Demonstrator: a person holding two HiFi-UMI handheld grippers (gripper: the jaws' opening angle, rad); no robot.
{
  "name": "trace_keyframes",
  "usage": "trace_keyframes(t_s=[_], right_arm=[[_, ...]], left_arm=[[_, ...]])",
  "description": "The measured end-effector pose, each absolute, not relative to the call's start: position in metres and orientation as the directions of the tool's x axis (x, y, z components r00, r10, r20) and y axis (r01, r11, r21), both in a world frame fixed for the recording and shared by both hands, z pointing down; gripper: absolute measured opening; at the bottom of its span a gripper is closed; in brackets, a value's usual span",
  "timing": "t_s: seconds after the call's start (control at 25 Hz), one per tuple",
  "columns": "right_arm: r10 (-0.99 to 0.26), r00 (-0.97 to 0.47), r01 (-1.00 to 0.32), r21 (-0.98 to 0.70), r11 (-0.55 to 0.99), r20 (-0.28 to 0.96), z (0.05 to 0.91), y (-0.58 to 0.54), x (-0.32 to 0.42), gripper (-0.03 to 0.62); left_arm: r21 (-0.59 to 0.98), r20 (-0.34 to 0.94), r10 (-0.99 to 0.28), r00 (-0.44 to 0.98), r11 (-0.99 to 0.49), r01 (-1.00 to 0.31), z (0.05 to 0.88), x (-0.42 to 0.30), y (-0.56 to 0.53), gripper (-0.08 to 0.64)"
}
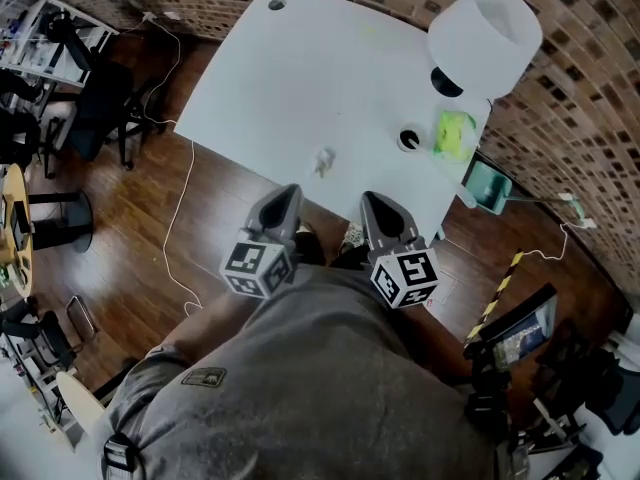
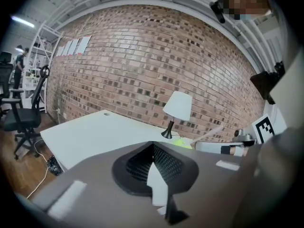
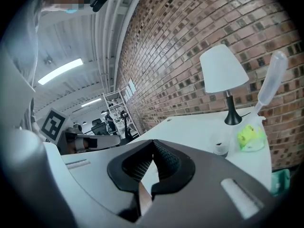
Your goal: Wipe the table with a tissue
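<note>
A small crumpled white tissue [image 1: 323, 160] lies on the white table [image 1: 300, 78], close to its near edge. In the head view both grippers hang side by side just short of that edge. My left gripper [image 1: 290, 191] points at the table a little left of the tissue and my right gripper [image 1: 369, 199] a little right of it. In the left gripper view the left gripper [image 2: 152, 145] has its jaw tips together with nothing held. The right gripper [image 3: 153, 142] looks the same in its own view. The tissue is hidden in both gripper views.
A white-shaded lamp [image 1: 485, 33] stands at the table's far right, with a yellow-green packet [image 1: 455, 133] and a small cup [image 1: 409, 139] near it. A teal object [image 1: 487, 186] sits off the right edge. Office chairs [image 1: 95, 108] and a cable [image 1: 180, 218] are on the wooden floor at left.
</note>
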State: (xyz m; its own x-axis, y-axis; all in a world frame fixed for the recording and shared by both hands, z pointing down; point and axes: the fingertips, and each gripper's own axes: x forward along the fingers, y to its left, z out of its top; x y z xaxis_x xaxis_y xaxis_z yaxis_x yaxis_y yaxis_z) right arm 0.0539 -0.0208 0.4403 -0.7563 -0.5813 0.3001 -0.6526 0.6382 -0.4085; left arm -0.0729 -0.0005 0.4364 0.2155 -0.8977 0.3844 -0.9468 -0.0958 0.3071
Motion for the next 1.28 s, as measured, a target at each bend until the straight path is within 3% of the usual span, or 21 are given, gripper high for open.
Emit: trace_keyframes(t_s=[0.48,0.76,0.92,1.28], right_arm=[[-0.580,-0.701,-0.711,-0.345,0.613,0.414,0.476,-0.055,0.030,0.012],[-0.511,-0.674,-0.706,-0.260,0.659,0.534,0.518,-0.059,-0.003,0.015],[-0.427,-0.664,-0.673,-0.243,0.699,0.614,0.544,-0.055,-0.029,0.095],[-0.297,-0.586,-0.559,-0.111,0.822,0.754,0.600,-0.049,-0.062,0.173]], left_arm=[[0.293,0.465,-0.842,0.275,-0.147,-0.945,0.477,-0.100,-0.042,0.002],[0.325,0.530,-0.779,0.334,-0.177,-0.929,0.513,-0.110,-0.050,0.002],[0.337,0.569,-0.738,0.362,-0.193,-0.921,0.532,-0.117,-0.049,0.002],[0.353,0.627,-0.675,0.388,-0.198,-0.914,0.561,-0.138,-0.047,0.002]])
